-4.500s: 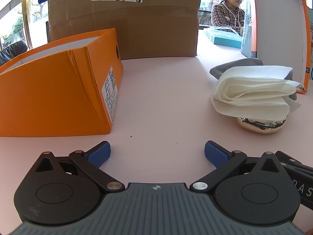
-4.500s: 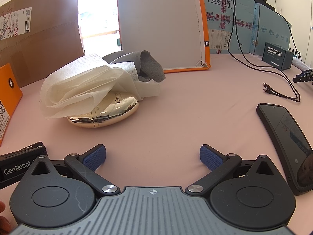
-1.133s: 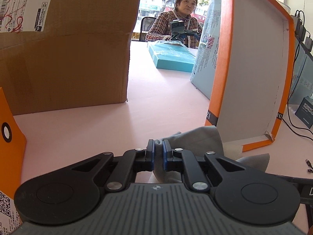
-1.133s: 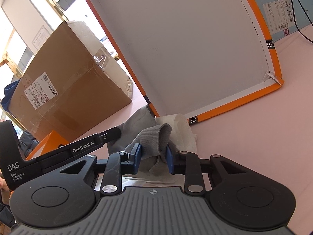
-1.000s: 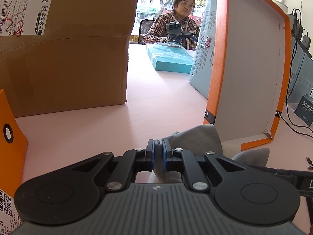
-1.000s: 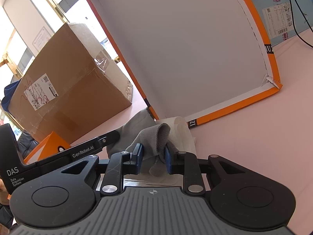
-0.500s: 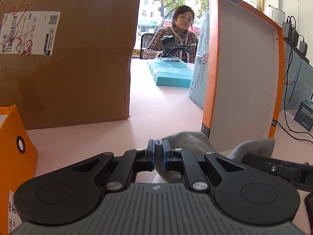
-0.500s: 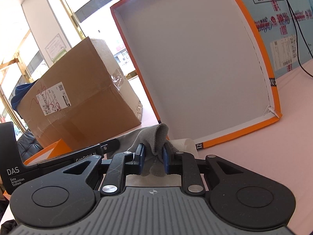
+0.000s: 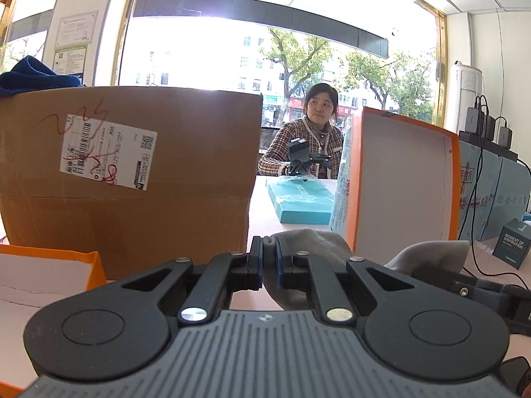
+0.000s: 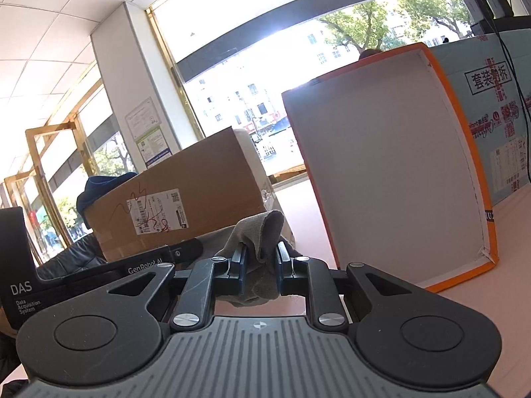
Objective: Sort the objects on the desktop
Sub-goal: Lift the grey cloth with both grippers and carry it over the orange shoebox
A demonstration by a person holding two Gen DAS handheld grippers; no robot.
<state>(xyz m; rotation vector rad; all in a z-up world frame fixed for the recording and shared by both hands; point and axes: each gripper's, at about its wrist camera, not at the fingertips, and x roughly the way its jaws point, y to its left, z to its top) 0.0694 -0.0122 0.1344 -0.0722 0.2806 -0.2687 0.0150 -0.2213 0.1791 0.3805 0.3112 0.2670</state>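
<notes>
Two tongs share one grey cloth (image 9: pixel 308 242): left tongs (image 9: pixel 268 262) and right tongs (image 10: pixel 260 265) each pinched shut on a bunch, held above the pink surface (image 10: pixel 511 232). Cloth spans L-to-R btwn them; orange box (image 9: pixel 49 255) lies to the left, so left hand's nearer.

Grey cloth (image 9: pixel 308 242), blue pads on black fingers (image 9: pixel 255 258), pink worktop (image 10: pixel 491 295), brown cardboard box (image 9: pixel 199 172) with white label scribbled red, orange lid (image 9: pixel 405 185) white inside, teal flat box (image 9: pixel 298 202), person in plaid brown-red check (image 9: pixel 282 152), dark blue fabric (image 9: pixel 30 76) atop box
</notes>
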